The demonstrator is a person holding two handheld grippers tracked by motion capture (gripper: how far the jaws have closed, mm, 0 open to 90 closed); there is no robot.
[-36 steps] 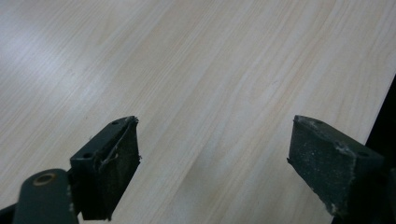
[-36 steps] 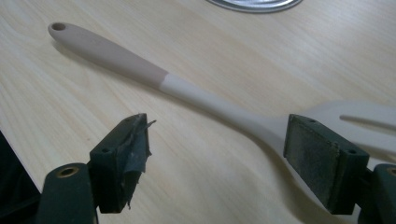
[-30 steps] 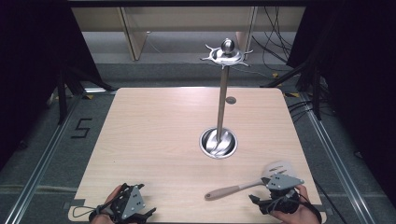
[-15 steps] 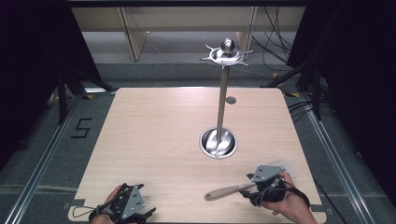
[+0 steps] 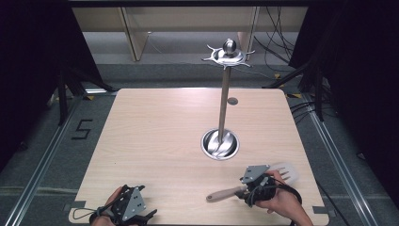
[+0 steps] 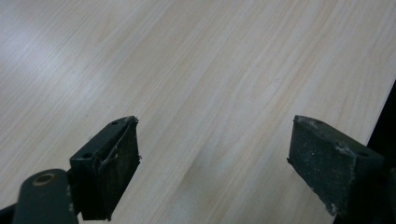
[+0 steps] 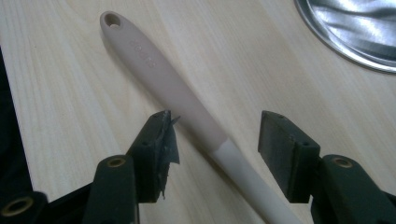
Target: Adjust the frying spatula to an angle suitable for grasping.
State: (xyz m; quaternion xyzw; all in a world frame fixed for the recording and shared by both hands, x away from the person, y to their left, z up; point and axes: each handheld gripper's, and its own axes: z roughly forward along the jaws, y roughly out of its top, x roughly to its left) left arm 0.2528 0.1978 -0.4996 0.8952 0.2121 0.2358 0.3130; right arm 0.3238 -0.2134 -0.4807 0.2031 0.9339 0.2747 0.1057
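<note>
A spatula lies flat near the table's front right, its beige handle [image 5: 225, 193] pointing left and its white slotted head [image 5: 285, 172] pointing right. My right gripper [image 5: 245, 191] sits low over the join of handle and neck. In the right gripper view the handle [image 7: 159, 70] runs between the two jaws of the right gripper [image 7: 217, 140]. The jaws have just been closing. The left pad is close to the handle and the right pad [image 7: 280, 149] stands clear of it, so the gripper is open. My left gripper [image 6: 215, 163] is open over bare wood at the front left [image 5: 143, 215].
A metal stand rises from a round steel base [image 5: 220, 144] right of the table's middle, with a pole up to a hooked top ring [image 5: 228, 54]. The base's rim [image 7: 355, 37] lies close beyond the right gripper. The wooden table [image 5: 160, 127] ends just behind both hands.
My right gripper has slid left along the spatula from its head end to the handle, and its jaws have narrowed around it. The spatula and left gripper have not moved.
</note>
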